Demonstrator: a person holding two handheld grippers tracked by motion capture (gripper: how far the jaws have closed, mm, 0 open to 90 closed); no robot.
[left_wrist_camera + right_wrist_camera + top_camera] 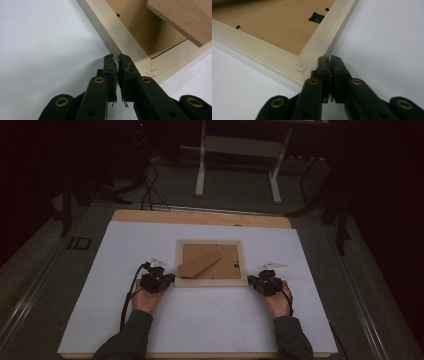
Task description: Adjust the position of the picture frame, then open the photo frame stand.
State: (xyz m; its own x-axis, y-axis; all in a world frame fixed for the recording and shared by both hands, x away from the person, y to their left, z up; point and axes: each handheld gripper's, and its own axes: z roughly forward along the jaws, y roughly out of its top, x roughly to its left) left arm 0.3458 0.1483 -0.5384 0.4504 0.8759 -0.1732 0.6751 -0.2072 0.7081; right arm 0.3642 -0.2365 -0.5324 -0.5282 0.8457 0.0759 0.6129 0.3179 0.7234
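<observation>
Your picture frame [210,281] lies face-down mid-counter, with its loose backing stand [200,263] propped across the left half, long axis running 2 to 8 o'clock. Your left gripper [170,279] sits at the frame's 7 o'clock corner and your right gripper [251,280] at the 5 o'clock corner, both sets of jaws nearly closed and holding nothing (each just beside the wood). The frame lies between your hands, equally near to both, so the left jaws face it toward 3 o'clock and the right toward 9.

The frame [210,280] is pale, matt wood, its corner joints pinned with small metal staples [301,67]. Its backing [274,27] is brown, matt fibreboard, as is the loose stand [180,17] lying on it. The table sheet [200,320] looks smooth, white and matt. The gripper arms are glossy black plastic with brass-coloured rivets [99,80].
</observation>
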